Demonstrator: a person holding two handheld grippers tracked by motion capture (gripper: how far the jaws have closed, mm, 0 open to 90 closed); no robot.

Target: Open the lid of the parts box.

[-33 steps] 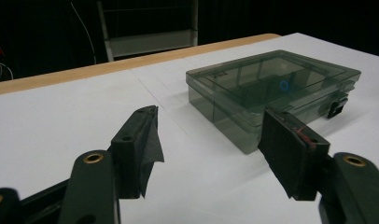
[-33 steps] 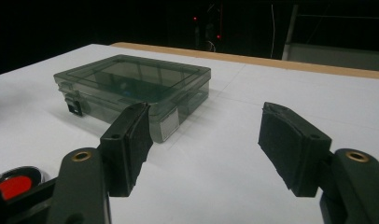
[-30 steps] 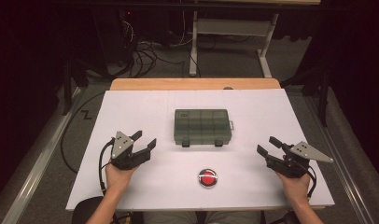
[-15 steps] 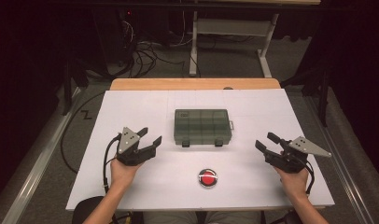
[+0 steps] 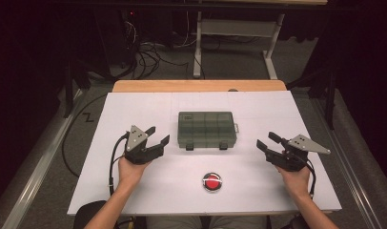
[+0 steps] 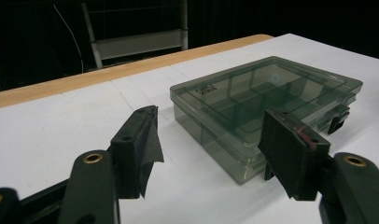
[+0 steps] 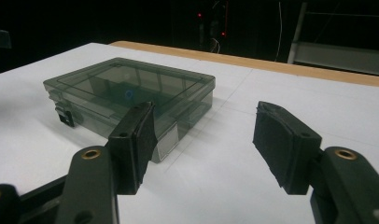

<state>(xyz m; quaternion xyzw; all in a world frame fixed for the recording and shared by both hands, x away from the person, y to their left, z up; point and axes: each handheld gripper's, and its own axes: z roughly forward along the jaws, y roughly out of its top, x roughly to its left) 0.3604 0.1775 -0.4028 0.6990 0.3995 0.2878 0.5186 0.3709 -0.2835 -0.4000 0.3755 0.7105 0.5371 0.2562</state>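
The left hand-held gripper (image 5: pixel 157 137) hovers over the white tabletop (image 5: pixel 134 102) with its jaws spread wide and nothing between them. Just beyond its tips, off toward the right hand-held gripper, lies the smoky grey-green translucent plastic compartment box (image 5: pixel 207 129), lid closed, flat on the tabletop; in the left gripper view the box (image 6: pixel 262 107) sits close ahead, its near corner showing between the two black pads (image 6: pixel 148 147) but not touched by them.

The right hand-held gripper (image 5: pixel 267 141) stands well apart on the box's other side, also empty. Its jaws have just been closing a little, yet are widely parted. In the right gripper view the box (image 7: pixel 131 93) lies ahead.

A round red button (image 5: pixel 212 182) sits between the two grippers, nearer the person.
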